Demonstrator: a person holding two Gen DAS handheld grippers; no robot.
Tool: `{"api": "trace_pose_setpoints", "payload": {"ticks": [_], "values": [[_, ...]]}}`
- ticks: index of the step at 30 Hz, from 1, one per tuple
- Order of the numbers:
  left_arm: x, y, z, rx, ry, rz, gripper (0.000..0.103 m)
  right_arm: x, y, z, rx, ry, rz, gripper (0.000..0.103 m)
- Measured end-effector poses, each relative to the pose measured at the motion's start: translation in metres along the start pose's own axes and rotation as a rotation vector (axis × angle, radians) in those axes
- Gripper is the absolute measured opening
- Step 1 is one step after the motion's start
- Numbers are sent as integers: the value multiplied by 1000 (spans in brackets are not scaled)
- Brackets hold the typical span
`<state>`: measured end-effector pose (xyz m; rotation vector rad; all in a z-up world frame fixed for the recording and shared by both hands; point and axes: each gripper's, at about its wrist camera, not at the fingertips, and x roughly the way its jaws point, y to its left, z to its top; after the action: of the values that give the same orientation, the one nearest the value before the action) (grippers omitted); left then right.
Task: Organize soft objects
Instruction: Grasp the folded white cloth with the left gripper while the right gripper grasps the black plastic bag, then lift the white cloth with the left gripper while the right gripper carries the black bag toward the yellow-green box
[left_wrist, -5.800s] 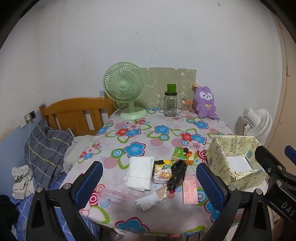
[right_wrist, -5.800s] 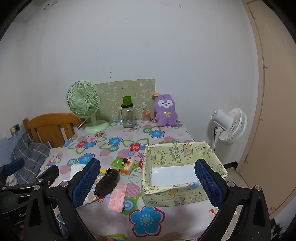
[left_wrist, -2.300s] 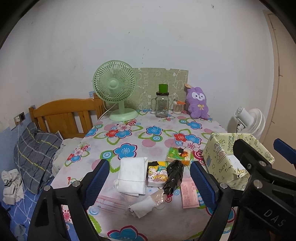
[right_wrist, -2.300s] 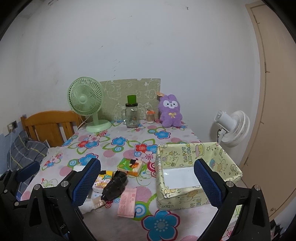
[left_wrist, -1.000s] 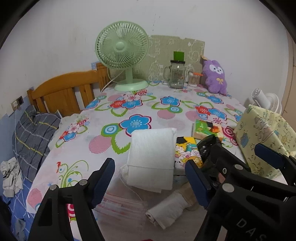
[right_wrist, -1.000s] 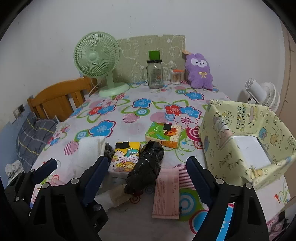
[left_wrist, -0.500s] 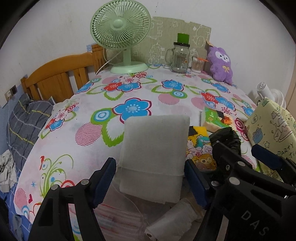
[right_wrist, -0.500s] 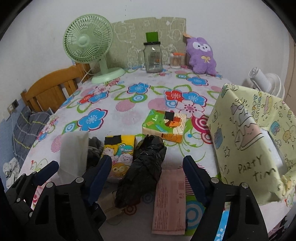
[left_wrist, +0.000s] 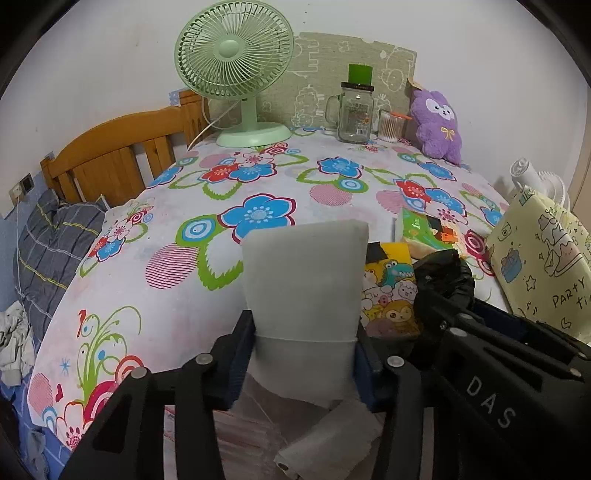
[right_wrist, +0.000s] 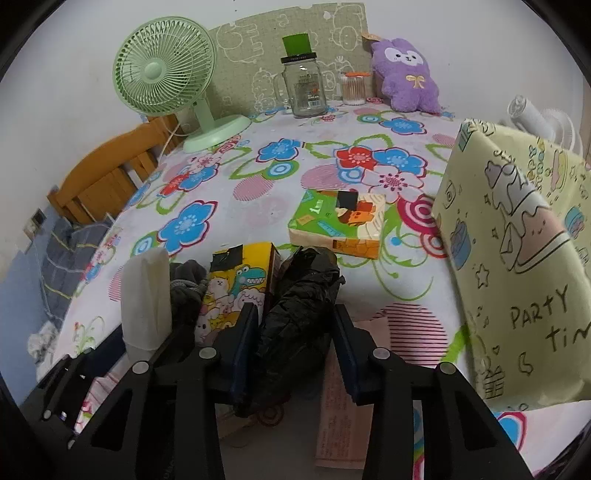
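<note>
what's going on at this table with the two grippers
A person is tidying soft things with two handheld grippers. The left gripper is closing on a white folded cloth, the right gripper on a black crumpled bag. Both things are between the fingers, still on the flowered tablecloth, beside the yellow party-print box.

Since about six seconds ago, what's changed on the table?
Both tongs came down from above the table's near edge. The left tongs are closing around the folded white cloth, the right tongs around the crumpled black plastic bundle. The green desk fan, purple plush and yellow paper box stayed put.
</note>
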<state>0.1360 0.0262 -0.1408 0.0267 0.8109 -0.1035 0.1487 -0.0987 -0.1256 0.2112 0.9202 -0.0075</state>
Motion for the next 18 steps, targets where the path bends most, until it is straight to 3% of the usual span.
{"api": "trace_pose_setpoints", "payload": {"ticks": [18], "values": [[-28,-5,7,2,-45,10,28,-36,13,5,-74,-82,-9,34]]}}
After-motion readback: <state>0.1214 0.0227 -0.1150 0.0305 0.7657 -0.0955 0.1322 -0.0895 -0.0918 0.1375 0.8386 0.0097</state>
